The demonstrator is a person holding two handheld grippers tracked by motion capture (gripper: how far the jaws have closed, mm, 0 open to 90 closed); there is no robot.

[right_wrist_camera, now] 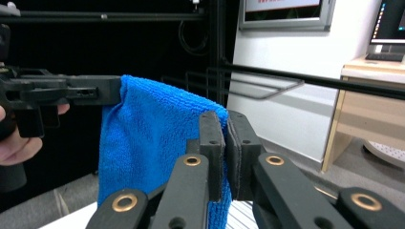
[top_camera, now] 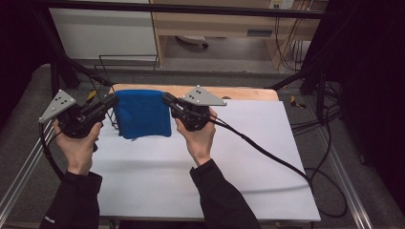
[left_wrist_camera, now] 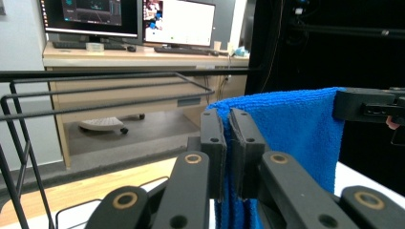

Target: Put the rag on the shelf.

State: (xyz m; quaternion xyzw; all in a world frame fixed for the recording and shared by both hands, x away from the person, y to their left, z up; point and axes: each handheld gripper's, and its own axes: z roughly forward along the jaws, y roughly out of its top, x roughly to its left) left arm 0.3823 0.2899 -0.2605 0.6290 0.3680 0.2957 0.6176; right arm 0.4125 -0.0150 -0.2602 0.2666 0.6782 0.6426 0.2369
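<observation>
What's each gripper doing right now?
Left gripper: shut on the blue towel, at one top corner.
Right gripper: shut on the blue towel, at the other top corner.

Grey floor beyond white-topped surface. Wooden desk carrying lit monitors, keyboard. White wall. Black curtains at sides, dim light.

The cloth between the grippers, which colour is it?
Plain blue cloth; left gripper view.

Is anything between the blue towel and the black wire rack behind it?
Nothing visible. The blue towel hangs pinched at its top corners by both hand-held grippers, left and right; the wire rack stands just beyond.
</observation>
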